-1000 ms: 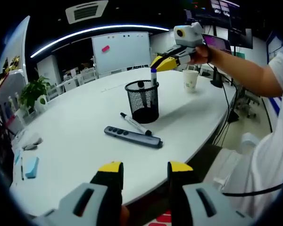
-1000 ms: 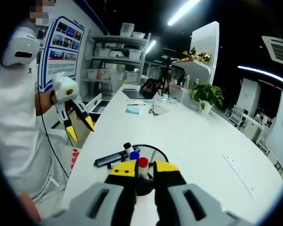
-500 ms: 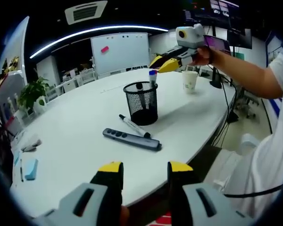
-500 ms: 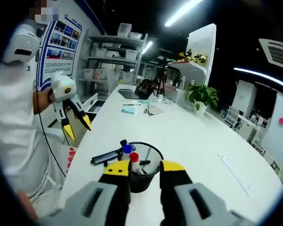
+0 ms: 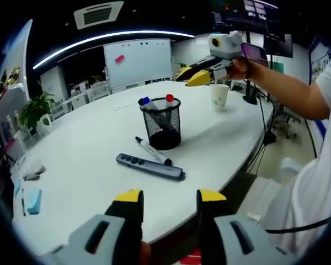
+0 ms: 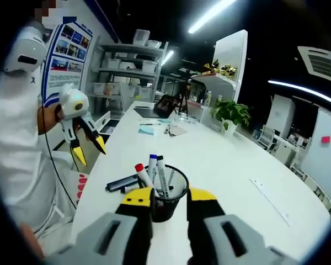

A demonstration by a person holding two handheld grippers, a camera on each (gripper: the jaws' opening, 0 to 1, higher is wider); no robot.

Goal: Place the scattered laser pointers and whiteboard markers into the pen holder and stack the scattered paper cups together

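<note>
Pen holder (image 5: pixel 161 122), black mesh, upright on white table (image 5: pixel 88 160), holding three markers (image 6: pixel 156 172). Loose marker (image 5: pixel 151 150), remote-like pointer (image 5: pixel 149 166) beside it; paper cup (image 5: pixel 219 96) apart. Left gripper (image 5: pixel 169 197) and right gripper (image 6: pixel 170 195): jaws apart, empty.

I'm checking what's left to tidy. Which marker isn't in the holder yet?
The black-capped marker lying flat on the table, between the mesh holder and the grey laser pointer. The red-capped marker and blue-capped marker stand in the holder.

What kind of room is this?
Probably an office meeting room: a big white oval table, a whiteboard on the far wall, and a mesh pen holder with markers.
</note>
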